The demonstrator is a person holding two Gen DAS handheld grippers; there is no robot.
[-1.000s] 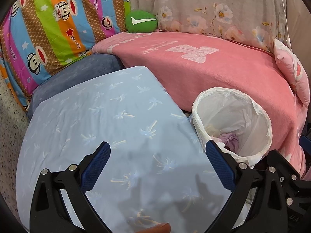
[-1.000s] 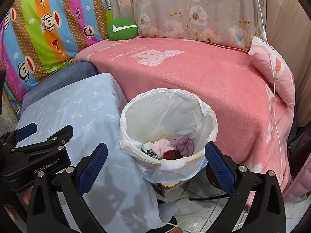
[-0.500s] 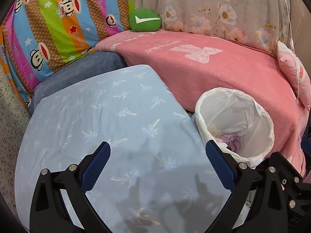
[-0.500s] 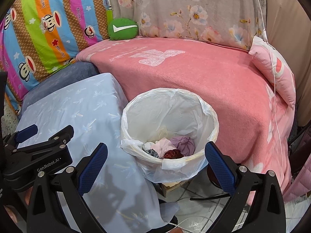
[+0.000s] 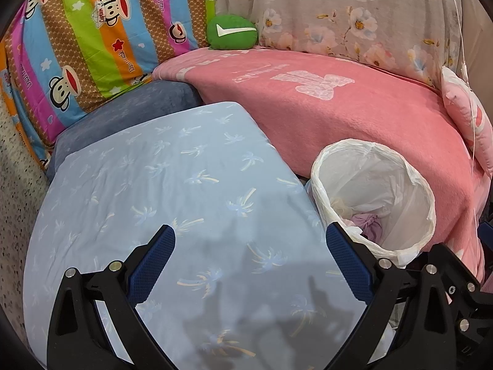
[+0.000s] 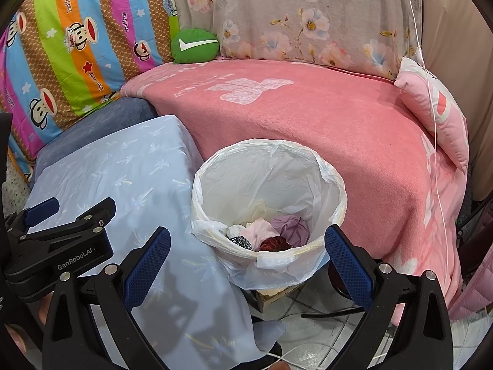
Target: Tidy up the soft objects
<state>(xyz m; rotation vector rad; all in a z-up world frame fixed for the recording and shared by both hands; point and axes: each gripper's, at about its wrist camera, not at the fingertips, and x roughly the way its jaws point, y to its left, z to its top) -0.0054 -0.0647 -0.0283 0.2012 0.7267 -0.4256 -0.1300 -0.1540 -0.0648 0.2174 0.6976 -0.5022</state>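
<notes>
A bed or sofa covered with a pink blanket (image 6: 323, 129) fills the background, with a striped monkey-print pillow (image 5: 80, 49), a flowered grey pillow (image 6: 308, 18) and a small green cushion (image 6: 194, 45) propped along its back. In front stands a block draped in a pale blue palm-print cloth (image 5: 172, 197), and just beside it a bin lined with a white bag (image 6: 326, 172).

Only the right wrist view looks down into the bin, where the soft clothes (image 6: 271, 234) lie bunched at the bottom: a purple piece, a pink one, a dark red one and a spotted one. The left wrist view catches only a purple scrap past the rim. The right view also shows tiled floor (image 6: 308, 339) with cables under the bin, and the left claw (image 6: 61, 212) from the side (black frame, blue pads). A small pink pillow (image 5: 468, 123) leans at the blanket's right edge.

Since a second ago the left camera has tilted slightly, so the cushion and blanket sit lower in its view; the right view is almost unchanged.

The left claw (image 5: 249, 260) hangs over the blue cloth with jaws spread wide, holding nothing, the bin just to its right. The right claw (image 6: 248, 257) is likewise spread wide and empty, directly above the near rim of the bin, the clothes lying below and between its pads
</notes>
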